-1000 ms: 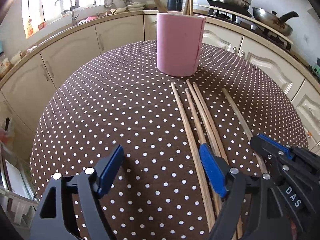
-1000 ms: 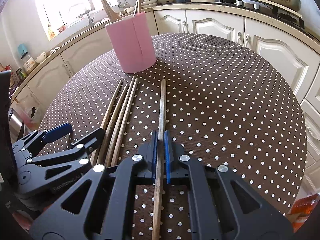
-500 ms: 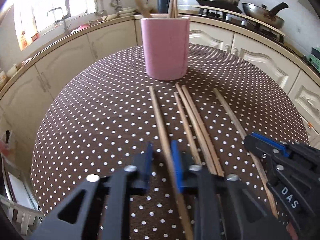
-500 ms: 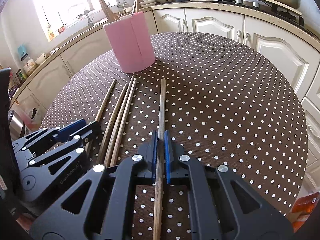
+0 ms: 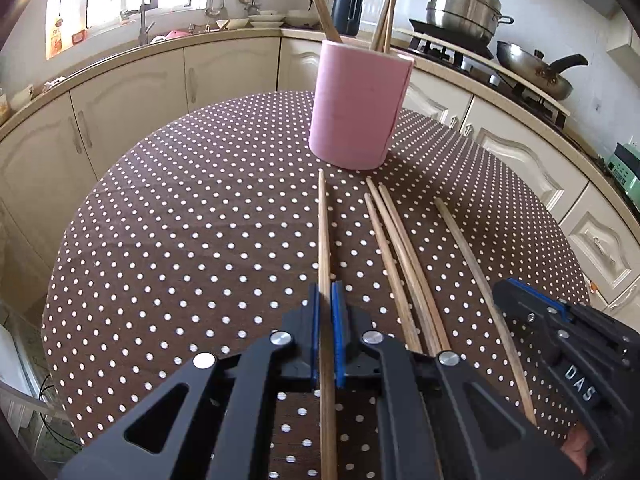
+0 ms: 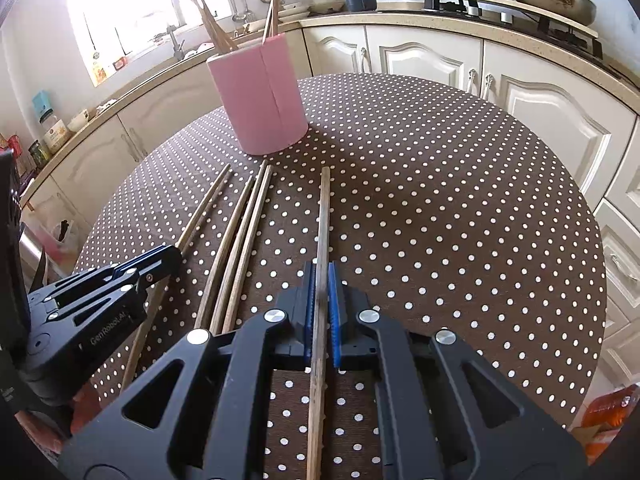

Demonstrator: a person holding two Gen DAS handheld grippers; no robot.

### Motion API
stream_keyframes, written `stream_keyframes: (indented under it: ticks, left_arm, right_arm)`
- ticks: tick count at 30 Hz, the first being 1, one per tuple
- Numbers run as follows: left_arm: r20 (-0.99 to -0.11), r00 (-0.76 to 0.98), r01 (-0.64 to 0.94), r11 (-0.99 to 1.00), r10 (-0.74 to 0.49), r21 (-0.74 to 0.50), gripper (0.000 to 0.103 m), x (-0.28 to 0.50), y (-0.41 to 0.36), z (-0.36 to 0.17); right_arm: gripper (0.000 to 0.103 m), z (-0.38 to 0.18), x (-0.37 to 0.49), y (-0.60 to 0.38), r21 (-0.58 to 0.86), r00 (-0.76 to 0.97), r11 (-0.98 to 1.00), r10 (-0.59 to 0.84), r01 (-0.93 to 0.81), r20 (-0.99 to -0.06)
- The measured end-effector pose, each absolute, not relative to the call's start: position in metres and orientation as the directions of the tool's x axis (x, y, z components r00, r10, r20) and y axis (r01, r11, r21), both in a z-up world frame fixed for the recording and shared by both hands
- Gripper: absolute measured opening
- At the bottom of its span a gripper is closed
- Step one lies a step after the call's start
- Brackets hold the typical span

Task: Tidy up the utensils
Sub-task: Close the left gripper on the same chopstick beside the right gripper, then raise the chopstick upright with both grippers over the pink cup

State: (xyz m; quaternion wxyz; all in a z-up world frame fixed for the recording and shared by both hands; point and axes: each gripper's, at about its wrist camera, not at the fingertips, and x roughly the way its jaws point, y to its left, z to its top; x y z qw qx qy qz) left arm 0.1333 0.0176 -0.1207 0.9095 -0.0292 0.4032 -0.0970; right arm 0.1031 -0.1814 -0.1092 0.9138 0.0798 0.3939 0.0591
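- Left gripper (image 5: 325,320), bottom centre of the left view, has its blue pads pressed onto a chopstick (image 5: 323,232); the stick runs straight up the frame and its far tip stops just short of the cup.
- Right gripper (image 6: 319,308), bottom centre of the right view, pinches a paler stick (image 6: 323,216) the same way; this stick also points up the frame.
- In the left view the right gripper shows as a black body at the lower right edge; in the right view the left gripper shows at the lower left.
- Between the two held sticks, three loose sticks (image 5: 394,248) lie side by side on the tablecloth (image 5: 180,220), brown with white dots, two of them touching along their length.
- Pink cup (image 5: 358,104) stands upright on the cloth beyond the stick tips, upper centre of both views, with several chopsticks leaning inside.
- Behind, cream cabinets (image 5: 132,92) curve round the table.
- A steel pot (image 5: 464,4) and a wok (image 5: 532,72) sit on the stove at upper right of the left view.
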Motion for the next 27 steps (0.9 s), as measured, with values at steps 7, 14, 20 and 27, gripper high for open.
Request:
stream_keyframes:
  ticks: [7, 14, 20, 27]
  left_arm:
    - [-0.716, 0.665, 0.15, 0.977, -0.212, -0.151, 0.007, 0.132, 0.025, -0.119]
    - [-0.72, 0.647, 0.159, 0.968, -0.251, -0.195, 0.007, 0.135, 0.032, -0.121]
    - [-0.735, 0.633, 0.157, 0.97, -0.243, -0.186, 0.007, 0.137, 0.029, -0.123]
    - [-0.742, 0.635, 0.155, 0.976, -0.215, -0.15, 0.007, 0.142, 0.018, -0.123]
  right_arm:
    - [0.015, -0.099, 0.107, -0.184, 0.123, 0.685, 0.992, 0.103, -0.02, -0.721]
    - [0.082, -0.093, 0.111, -0.187, 0.055, 0.711, 0.998, 0.019, 0.028, -0.703]
    - [0.081, -0.104, 0.123, -0.172, 0.001, 0.674, 1.0, 0.01, -0.014, -0.739]
    - [0.043, -0.116, 0.127, -0.165, -0.006, 0.633, 0.999, 0.025, -0.046, -0.773]
